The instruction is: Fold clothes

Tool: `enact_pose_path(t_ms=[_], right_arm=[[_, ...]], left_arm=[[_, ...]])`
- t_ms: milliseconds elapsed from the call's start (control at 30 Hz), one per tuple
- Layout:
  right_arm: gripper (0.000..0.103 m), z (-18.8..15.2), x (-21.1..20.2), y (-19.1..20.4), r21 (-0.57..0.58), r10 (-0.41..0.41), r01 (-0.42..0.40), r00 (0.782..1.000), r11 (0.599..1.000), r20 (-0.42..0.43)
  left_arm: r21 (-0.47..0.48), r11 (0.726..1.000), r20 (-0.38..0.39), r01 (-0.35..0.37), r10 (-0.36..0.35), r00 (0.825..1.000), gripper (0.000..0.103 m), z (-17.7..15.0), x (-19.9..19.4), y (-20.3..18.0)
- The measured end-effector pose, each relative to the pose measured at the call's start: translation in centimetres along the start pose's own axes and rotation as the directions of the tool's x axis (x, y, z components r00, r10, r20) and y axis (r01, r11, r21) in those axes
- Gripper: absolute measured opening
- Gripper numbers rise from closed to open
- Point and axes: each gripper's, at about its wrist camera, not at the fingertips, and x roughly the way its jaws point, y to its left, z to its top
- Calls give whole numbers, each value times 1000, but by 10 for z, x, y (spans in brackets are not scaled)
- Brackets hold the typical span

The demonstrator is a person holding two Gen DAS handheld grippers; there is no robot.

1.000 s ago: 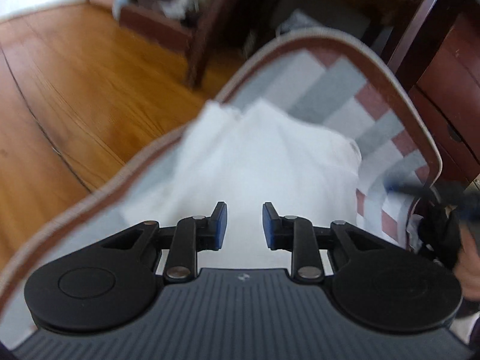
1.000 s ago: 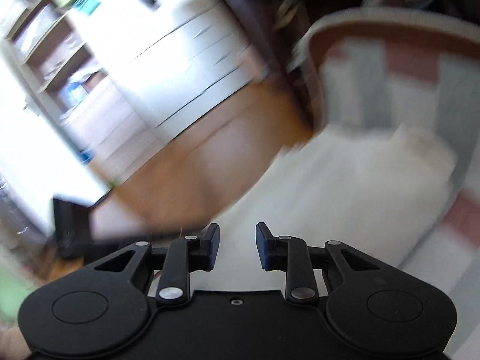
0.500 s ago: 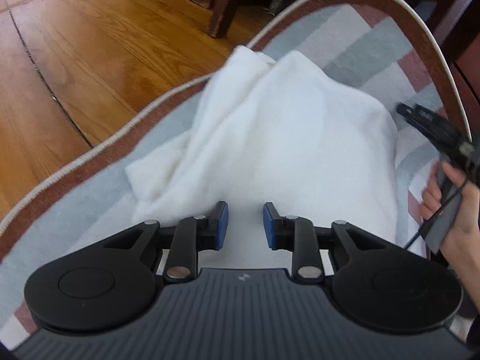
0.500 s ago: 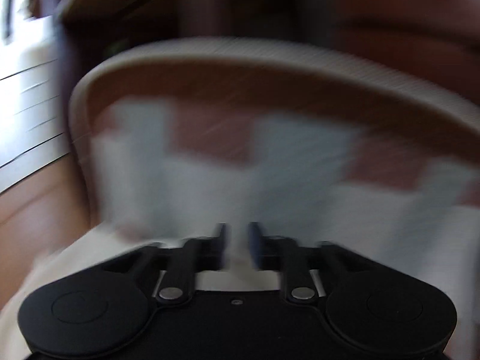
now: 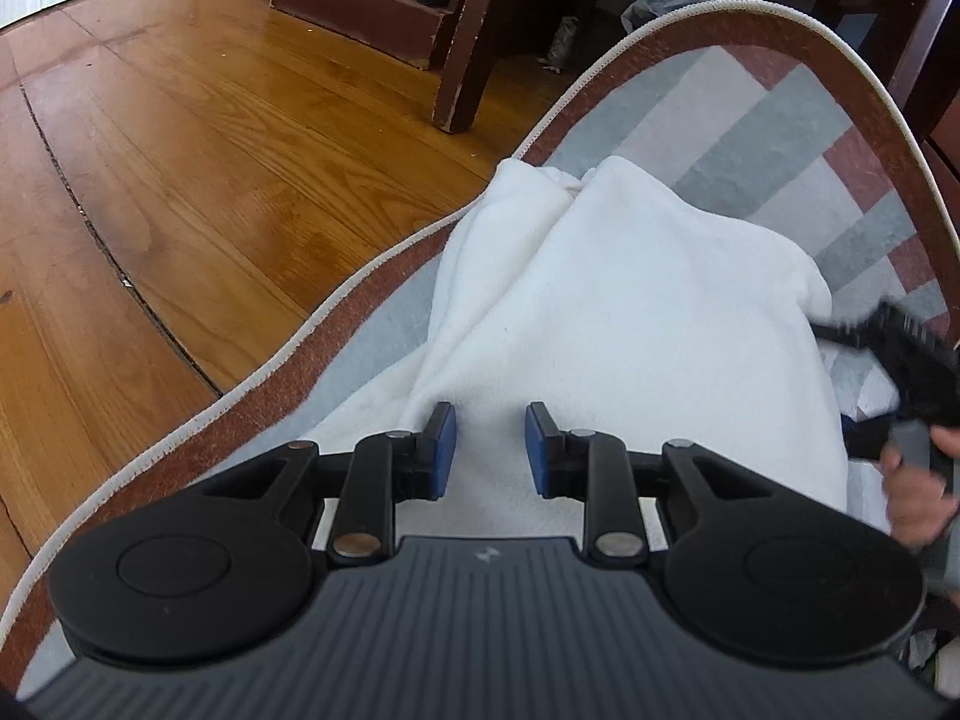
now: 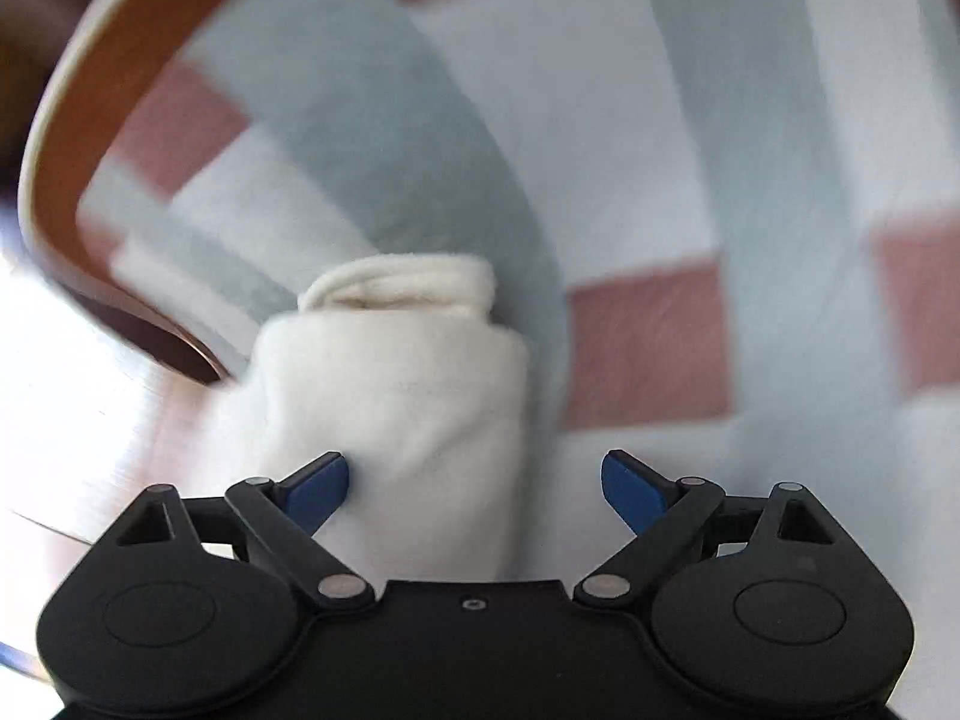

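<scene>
**White garment on rug, both grippers hovering over it**

Left wrist: striped grey/pink/white rug point(image 5: 774, 138) w/ brown border lies on a wood floor point(image 5: 180, 168); dark furniture leg point(image 5: 465, 54) beyond the rug's far edge. White garment point(image 5: 630, 312) sits bunched near the rug's left edge. Left gripper point(image 5: 490, 450) over it, jaws slightly apart, holding nothing. Right gripper point(image 5: 900, 354) & hand point(image 5: 918, 498) at right. Vs 0.5 s ago: camera pulled back a bit.

Right wrist: blurry. Right gripper point(image 6: 474, 480) jaws wide apart over the garment point(image 6: 408, 396); they were nearly closed 0.5 s ago.
</scene>
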Motion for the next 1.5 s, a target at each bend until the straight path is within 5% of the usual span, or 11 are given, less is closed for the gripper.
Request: enact_pose_path(t_ms=[67, 133, 367, 667, 900, 967, 1067, 1167, 1300, 1400, 1500], right_arm=[[59, 2, -3, 4, 62, 73, -74, 997, 995, 14], [40, -3, -15, 20, -72, 85, -80, 994, 994, 65], [45, -36, -13, 52, -505, -65, 134, 986, 853, 151], [51, -97, -23, 116, -838, -51, 160, 986, 521, 156], [51, -114, 13, 131, -947, -144, 224, 970, 232, 194], [45, -80, 33, 120, -924, -170, 222, 970, 310, 176], [0, -42, 24, 107, -835, -155, 192, 979, 515, 130], [0, -29, 8, 90, -732, -148, 195, 981, 653, 129], [8, -26, -12, 84, -627, -210, 281, 960, 726, 188], [56, -33, -18, 92, -624, -257, 347, 938, 700, 233], [60, -49, -42, 102, -663, -227, 302, 953, 685, 201]], left_arm=[[7, 1000, -18, -8, 8, 1000, 26, 2, 1, 1], [-5, 1000, -31, -10, 10, 999, 26, 5, 2, 4], [-27, 1000, -41, -8, 7, 999, 25, 9, 3, -2], [109, 987, 37, 121, -125, 991, 43, 34, -32, -53], [69, 985, -158, 159, -147, 976, 40, 38, 31, -82], [93, 985, -151, 149, -134, 979, 39, 35, 32, -85], [88, 986, -153, 139, -124, 980, 40, 33, 31, -82], [64, 990, -155, 123, -112, 982, 39, 33, 28, -79], [66, 993, -153, 97, -86, 985, 40, 31, 27, -81], [106, 993, -156, 59, -42, 987, 42, 28, 23, -88], [169, 986, -161, 8, 20, 987, 61, 22, 17, -96]])
